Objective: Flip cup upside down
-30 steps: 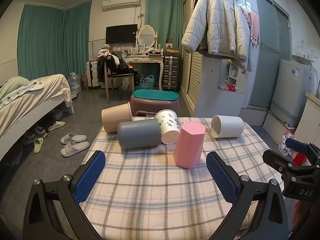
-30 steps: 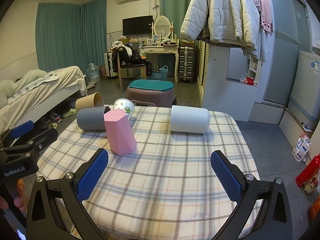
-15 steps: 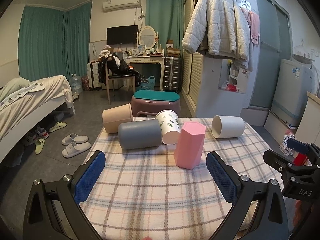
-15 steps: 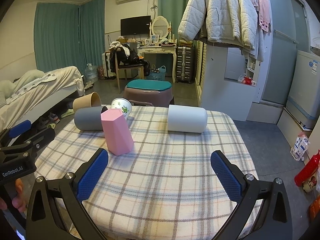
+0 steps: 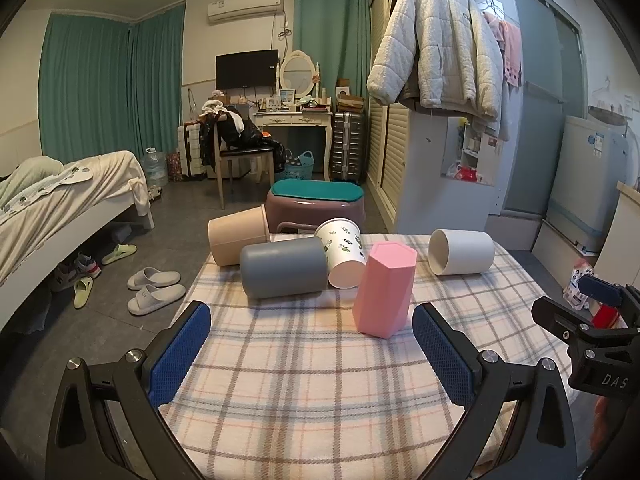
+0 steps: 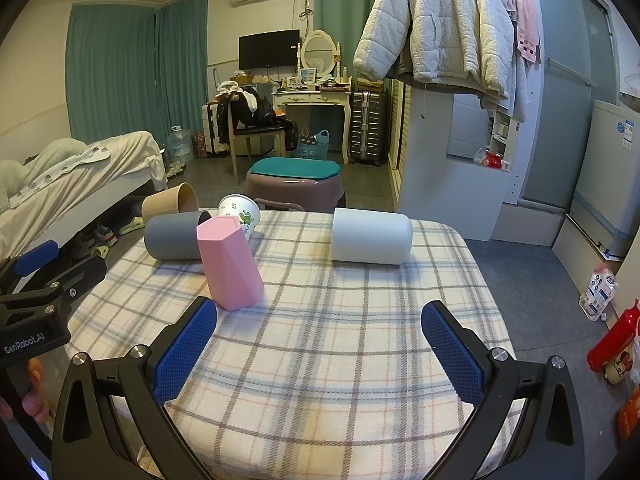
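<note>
Several cups are on a checked tablecloth (image 5: 312, 380). A pink hexagonal cup (image 5: 384, 288) (image 6: 230, 262) stands with its closed end up. A grey cup (image 5: 284, 267) (image 6: 174, 235), a beige cup (image 5: 236, 236) (image 6: 170, 202), a leaf-print white cup (image 5: 344, 252) (image 6: 240, 210) and a plain white cup (image 5: 460, 251) (image 6: 370, 236) lie on their sides. My left gripper (image 5: 312, 354) is open and empty, short of the pink cup. My right gripper (image 6: 320, 350) is open and empty near the table's front; it shows at the right of the left wrist view (image 5: 580, 328).
A mauve stool with a teal cushion (image 5: 316, 200) stands just behind the table. A bed (image 5: 60, 200) is at the left, slippers (image 5: 154, 288) on the floor, a white cabinet (image 5: 440, 168) at the right. The left gripper's body shows at the left edge of the right wrist view (image 6: 36, 304).
Both grippers have drifted slightly; the scene shifts a little in both views. The cups have not moved and both grippers stay open.
</note>
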